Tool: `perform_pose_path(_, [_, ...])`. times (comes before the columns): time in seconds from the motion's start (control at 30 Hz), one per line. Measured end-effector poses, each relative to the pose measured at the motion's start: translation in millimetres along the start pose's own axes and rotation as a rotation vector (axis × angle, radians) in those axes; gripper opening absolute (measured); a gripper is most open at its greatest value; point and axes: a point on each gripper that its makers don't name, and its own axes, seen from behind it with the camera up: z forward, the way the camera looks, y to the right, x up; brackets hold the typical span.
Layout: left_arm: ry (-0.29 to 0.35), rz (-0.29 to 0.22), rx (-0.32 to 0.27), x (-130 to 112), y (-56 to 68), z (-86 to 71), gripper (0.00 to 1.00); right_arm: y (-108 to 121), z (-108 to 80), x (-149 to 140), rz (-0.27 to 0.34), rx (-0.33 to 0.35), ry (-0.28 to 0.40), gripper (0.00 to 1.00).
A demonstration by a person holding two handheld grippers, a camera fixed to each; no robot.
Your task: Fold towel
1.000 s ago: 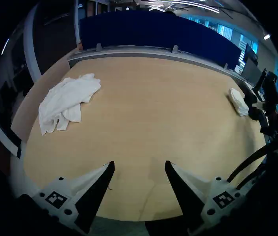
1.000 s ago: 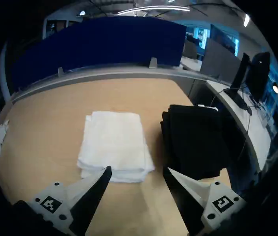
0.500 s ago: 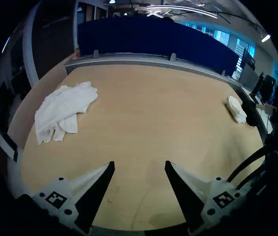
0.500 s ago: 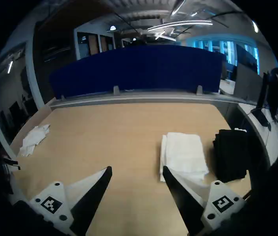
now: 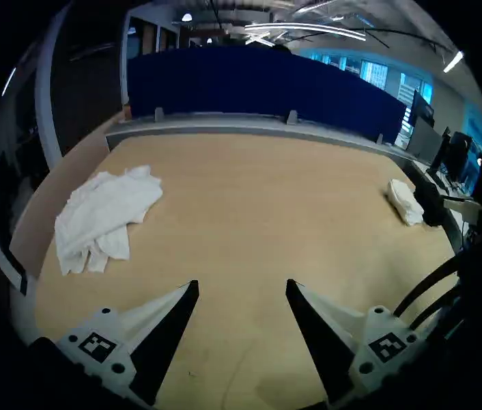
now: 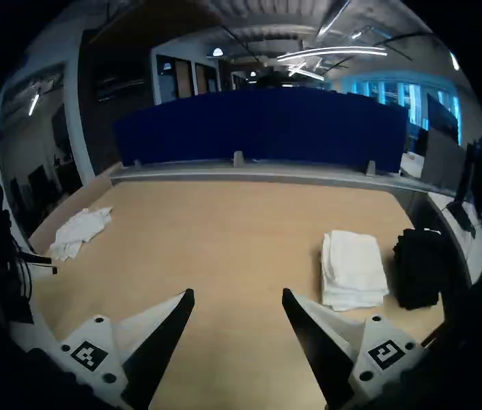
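Office desks and a blue partition (image 5: 254, 78) stand behind a broad wooden table (image 5: 261, 191). From the left gripper view, the left gripper (image 5: 241, 282) hangs over the near edge with its jaws wide apart and holds nothing. A crumpled towel (image 5: 104, 215) lies at about 9 o'clock, well apart from the fingers. A folded stack (image 5: 405, 201) sits far off at 3 o'clock.

From the right gripper view, the right gripper (image 6: 236, 292) is spread wide and empty too. The folded stack lies at 4 o'clock, just beside a dark pile (image 6: 420, 277), with the crumpled towel at 9 o'clock near the table's far-left edge.

This looks like the reach for the next towel. The next move calls for both grippers to cross to the heap, pinch its edges and spread it flat.
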Motion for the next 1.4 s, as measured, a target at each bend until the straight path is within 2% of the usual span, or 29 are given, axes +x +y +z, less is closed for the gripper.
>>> perform_pose_path(0.2, [0.142,0.029,-0.014,45.9,4.0,4.5,0.95,-3.4,1.1,14.9,0.023,-0.041,0.087,1.00])
perform_pose_path(0.37, [0.252,0.048,-0.022,81.4,6.9,5.8,0.95,-1.6,-3.0,34.4,0.031,-0.097,0.204,1.00])
perform_pose_path(0.57, [0.427,0.046,-0.003,118.5,5.4,-5.5,0.95,1.6,-11.3,49.9,0.060,-0.155,0.323,1.00])
perform_pose_path(0.77, [0.498,0.037,0.027,131.6,1.8,-11.0,0.95,19.1,-28.9,72.0,0.100,-0.237,0.455,1.00])
perform_pose_path(0.87, [0.519,0.039,0.037,134.1,0.0,-12.9,0.95,20.8,-31.8,74.5,0.108,-0.256,0.467,1.00])
perform_pose_path(1.07, [0.536,0.050,0.055,139.2,-4.7,-14.0,0.95,23.4,-32.6,82.5,0.081,-0.268,0.469,1.00])
perform_pose_path(1.27, [0.556,0.009,0.053,142.4,-10.0,-9.5,0.95,22.2,-29.8,92.1,0.042,-0.272,0.461,1.00])
perform_pose_path(1.4, [0.580,0.010,0.060,144.8,-12.2,-4.9,0.95,18.4,-28.4,97.6,0.012,-0.267,0.458,1.00])
